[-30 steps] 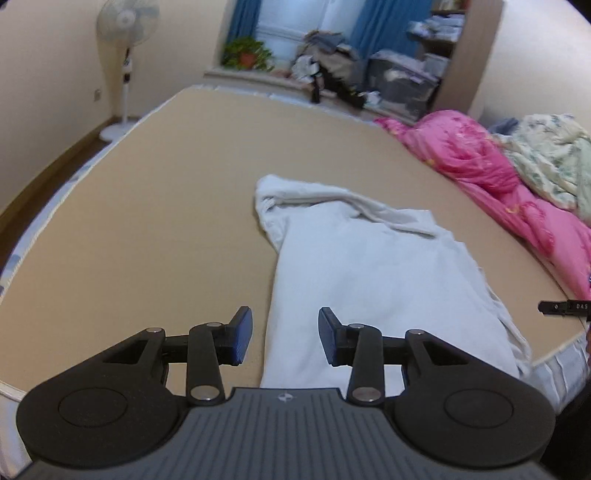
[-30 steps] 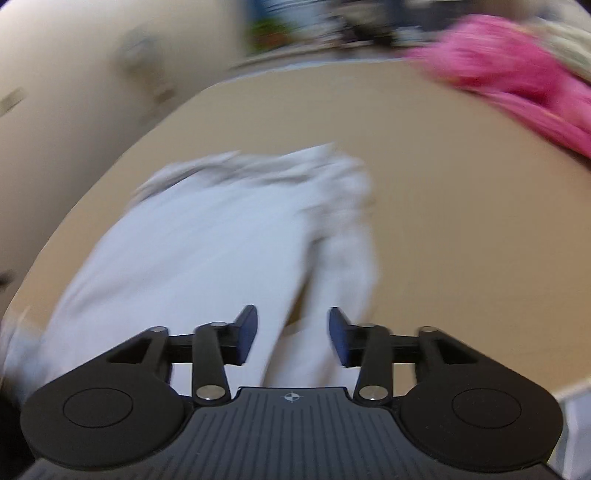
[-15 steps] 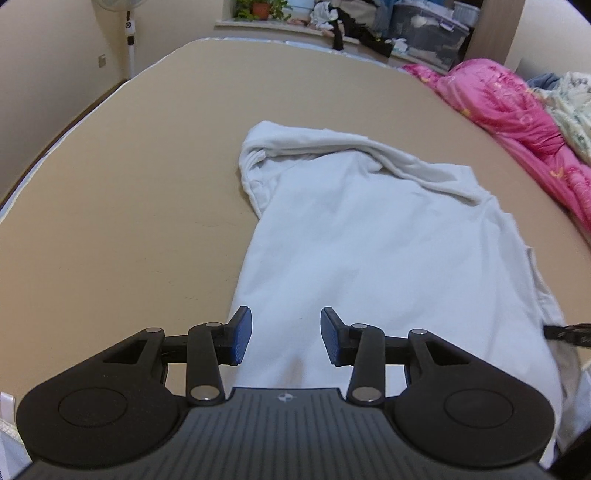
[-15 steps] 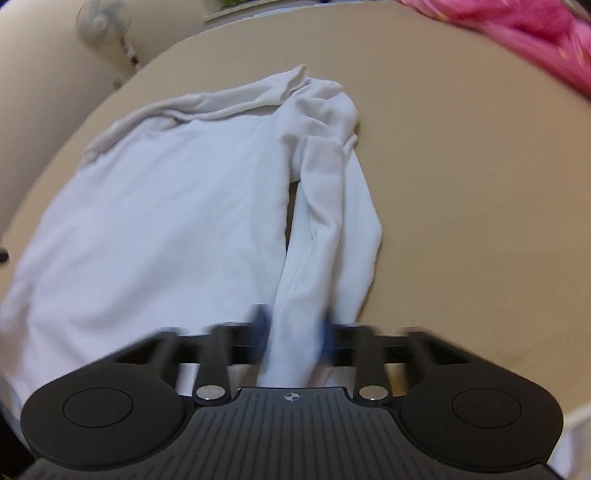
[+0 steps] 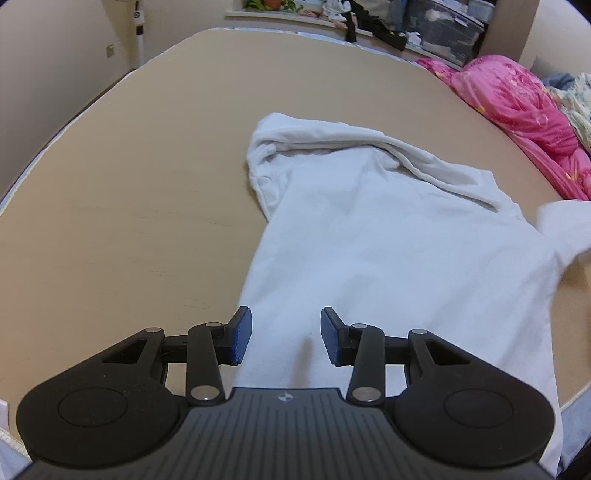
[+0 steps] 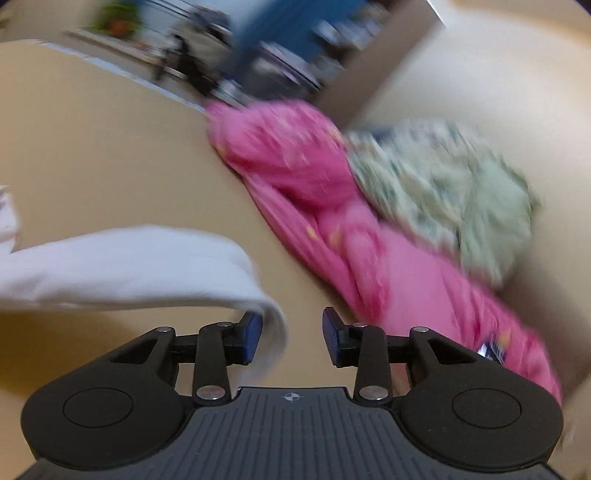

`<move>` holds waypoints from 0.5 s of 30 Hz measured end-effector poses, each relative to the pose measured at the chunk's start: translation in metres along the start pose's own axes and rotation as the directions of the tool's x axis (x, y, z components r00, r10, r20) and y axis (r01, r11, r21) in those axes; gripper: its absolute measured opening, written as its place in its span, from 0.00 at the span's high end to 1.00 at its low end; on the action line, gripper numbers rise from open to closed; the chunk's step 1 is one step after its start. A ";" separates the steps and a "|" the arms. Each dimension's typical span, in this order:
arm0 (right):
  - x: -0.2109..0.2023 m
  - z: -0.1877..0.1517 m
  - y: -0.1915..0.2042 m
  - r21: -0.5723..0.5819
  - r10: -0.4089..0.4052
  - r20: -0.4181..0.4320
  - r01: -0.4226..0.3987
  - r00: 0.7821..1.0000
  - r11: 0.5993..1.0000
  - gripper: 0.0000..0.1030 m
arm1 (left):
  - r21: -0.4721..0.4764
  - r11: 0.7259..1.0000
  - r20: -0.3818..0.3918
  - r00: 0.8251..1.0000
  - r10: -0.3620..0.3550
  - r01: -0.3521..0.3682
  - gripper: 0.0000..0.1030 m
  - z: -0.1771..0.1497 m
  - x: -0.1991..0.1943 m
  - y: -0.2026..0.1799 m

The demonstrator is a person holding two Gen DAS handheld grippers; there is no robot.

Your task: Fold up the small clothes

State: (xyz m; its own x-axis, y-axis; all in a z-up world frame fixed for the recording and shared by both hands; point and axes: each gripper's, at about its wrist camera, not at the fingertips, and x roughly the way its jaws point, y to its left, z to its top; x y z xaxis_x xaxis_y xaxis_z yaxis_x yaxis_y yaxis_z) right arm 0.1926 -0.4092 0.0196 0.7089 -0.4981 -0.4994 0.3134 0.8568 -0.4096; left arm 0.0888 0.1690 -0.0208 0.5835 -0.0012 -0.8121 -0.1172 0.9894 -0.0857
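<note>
A white long-sleeved shirt [image 5: 388, 240] lies flat on the tan bed mat [image 5: 129, 184], collar end away from me. My left gripper [image 5: 286, 338] hovers open over the shirt's near hem, with nothing pinched between its blue pads. In the blurred right wrist view, one white sleeve [image 6: 129, 266] stretches out from the left, and its end droops between the jaws of my right gripper [image 6: 291, 338]. Those jaws are opening: the cloth rests against the left pad and a gap shows before the right pad. The same sleeve [image 5: 565, 229] shows lifted at the right edge of the left wrist view.
A pink quilt [image 6: 314, 192] and pale floral bedding [image 6: 443, 184] are piled along the right side of the bed; the quilt [image 5: 517, 96] also shows in the left wrist view. Clutter and storage boxes [image 5: 443, 26] line the far ledge. The mat's near edge is just below the grippers.
The right gripper shut on the sleeve, swung to the right dragging it away from the shirt body, and its jaws now stand apart. The left gripper dropped toward the hem, then held still.
</note>
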 end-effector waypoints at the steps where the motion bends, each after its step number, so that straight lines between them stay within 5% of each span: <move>1: 0.003 -0.009 -0.005 0.113 0.054 -0.027 -0.051 0.998 0.992 0.63 | 0.000 1.000 -0.002 1.000 -0.002 0.002 0.55 0.000 0.000 0.000; 3: 0.007 -0.034 -0.014 0.316 0.187 -0.053 -0.161 0.981 0.935 0.63 | -0.005 1.000 -0.005 1.000 -0.003 0.003 0.55 -0.001 0.001 0.001; 6: 0.027 -0.073 0.006 0.507 0.364 -0.115 -0.260 0.924 0.822 0.63 | -0.011 1.000 -0.014 1.000 -0.002 0.002 0.55 -0.002 0.004 0.002; 7: 0.029 -0.077 0.012 0.529 0.409 -0.162 -0.271 0.898 0.804 0.62 | -0.012 1.000 -0.019 1.000 0.000 -0.001 0.55 -0.002 0.005 0.002; 9: 0.026 -0.073 0.033 0.581 0.547 -0.109 -0.393 0.830 0.713 0.62 | -0.007 1.000 -0.021 1.000 0.008 -0.008 0.52 0.000 0.009 0.002; 13: 0.016 -0.061 0.094 0.478 0.737 -0.099 -0.618 0.668 0.624 0.54 | -0.023 0.998 -0.045 0.998 0.052 -0.053 0.43 0.001 0.019 0.010; 15: 0.016 -0.061 0.123 0.463 0.757 -0.152 -0.631 0.635 0.622 0.52 | -0.045 0.996 -0.072 0.995 0.068 -0.071 0.43 -0.001 0.024 0.016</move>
State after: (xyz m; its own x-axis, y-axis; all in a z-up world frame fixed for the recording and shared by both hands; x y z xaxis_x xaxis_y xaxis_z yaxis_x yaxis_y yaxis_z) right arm 0.2040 -0.3203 -0.0858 0.5912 0.3124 -0.7436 0.0400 0.9094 0.4139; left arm 0.1002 0.1845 -0.0423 0.5144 0.0556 -0.8557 -0.1948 0.9794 -0.0534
